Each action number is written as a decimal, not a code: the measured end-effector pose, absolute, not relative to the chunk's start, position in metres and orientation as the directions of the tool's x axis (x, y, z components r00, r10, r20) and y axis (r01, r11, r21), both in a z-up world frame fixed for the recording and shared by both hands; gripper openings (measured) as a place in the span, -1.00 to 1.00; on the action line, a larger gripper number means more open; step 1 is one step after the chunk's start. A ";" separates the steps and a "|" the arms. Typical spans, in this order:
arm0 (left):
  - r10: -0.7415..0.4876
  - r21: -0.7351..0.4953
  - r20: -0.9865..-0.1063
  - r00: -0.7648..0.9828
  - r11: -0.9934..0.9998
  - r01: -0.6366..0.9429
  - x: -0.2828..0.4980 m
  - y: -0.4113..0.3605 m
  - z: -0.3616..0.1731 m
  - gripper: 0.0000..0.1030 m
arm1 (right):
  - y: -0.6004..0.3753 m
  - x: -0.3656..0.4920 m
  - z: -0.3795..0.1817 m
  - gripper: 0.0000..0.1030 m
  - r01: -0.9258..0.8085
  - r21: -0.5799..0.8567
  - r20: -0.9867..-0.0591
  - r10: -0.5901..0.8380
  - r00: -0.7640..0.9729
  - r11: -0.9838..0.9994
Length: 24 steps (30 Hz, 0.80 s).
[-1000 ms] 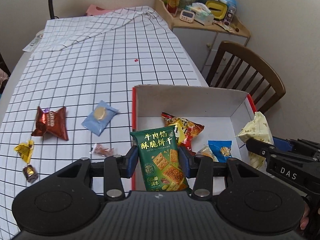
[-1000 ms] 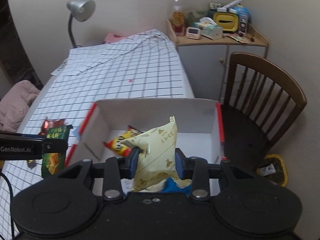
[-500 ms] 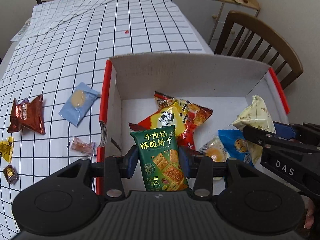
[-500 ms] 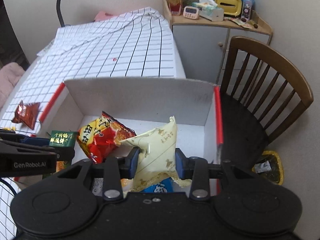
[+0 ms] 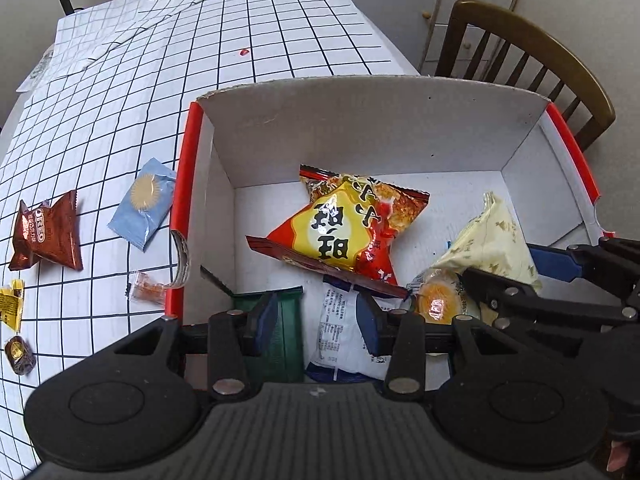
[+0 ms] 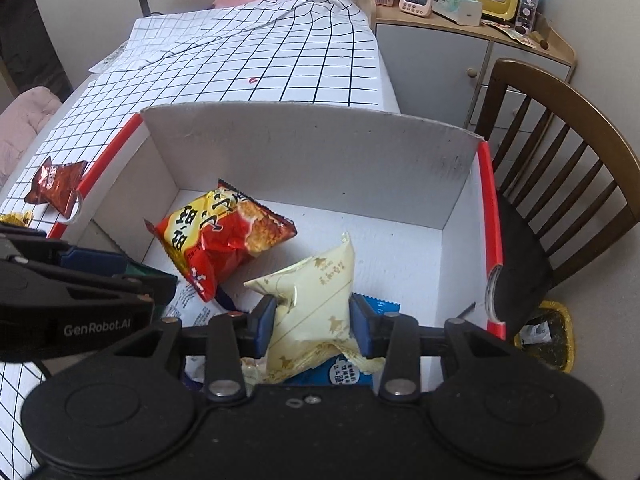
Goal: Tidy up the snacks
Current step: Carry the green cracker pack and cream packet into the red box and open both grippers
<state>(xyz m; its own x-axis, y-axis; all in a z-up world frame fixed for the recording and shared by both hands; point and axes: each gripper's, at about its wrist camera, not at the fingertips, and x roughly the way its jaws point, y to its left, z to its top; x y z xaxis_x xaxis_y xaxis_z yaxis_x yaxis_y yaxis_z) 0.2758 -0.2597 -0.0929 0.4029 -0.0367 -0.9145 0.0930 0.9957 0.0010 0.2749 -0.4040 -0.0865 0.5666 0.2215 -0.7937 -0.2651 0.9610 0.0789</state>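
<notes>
- The left gripper [image 5: 318,318] is hanging low inside the cardboard box [image 5: 360,128], its jaws standing apart; the green cracker pack [image 5: 280,332] is leaning against the left blue pad only, with a clear gap to the right pad, so nothing is being squeezed.
- The green cracker pack is sitting upright in the box's corner at about 7 o'clock in the left wrist view, beside a white-and-blue packet [image 5: 344,336].
- The right gripper [image 6: 314,326] is pinching the pale yellow snack bag [image 6: 316,300] with both blue pads pressing into its sides; the bag is hanging inside the box above a blue packet [image 6: 348,374].
- A red-and-yellow chip bag [image 5: 344,228] is lying tilted at the centre of the box floor, and a small packet with an orange disc [image 5: 438,304] is resting at about 4 o'clock from it.
- On the checkered desk [image 5: 120,100], at 9 o'clock from the box, a brown Oreo pack [image 5: 46,232], a light blue sachet [image 5: 144,208], a clear-wrapped sweet [image 5: 146,292], a yellow wrapper [image 5: 10,306] and a dark round sweet [image 5: 18,356] are lying apart from each other.
- A wooden chair [image 6: 560,168] is standing at 3 o'clock from the box.
</notes>
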 end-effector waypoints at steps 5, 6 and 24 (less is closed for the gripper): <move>-0.043 -0.009 -0.915 0.402 0.996 0.087 0.272 -0.259 -0.091 -0.09 | -0.405 0.267 -0.085 0.08 -0.273 0.083 -0.786 0.232 0.573 0.958; -0.047 -0.014 -0.914 0.403 0.996 0.085 0.271 -0.258 -0.090 -0.05 | -0.407 0.265 -0.085 0.08 -0.274 0.088 -0.786 0.236 0.572 0.958; -0.110 -0.086 -0.843 0.527 0.994 0.070 0.220 -0.236 -0.035 0.11 | -0.426 0.207 -0.032 0.51 -0.342 0.140 -0.685 0.340 0.644 0.929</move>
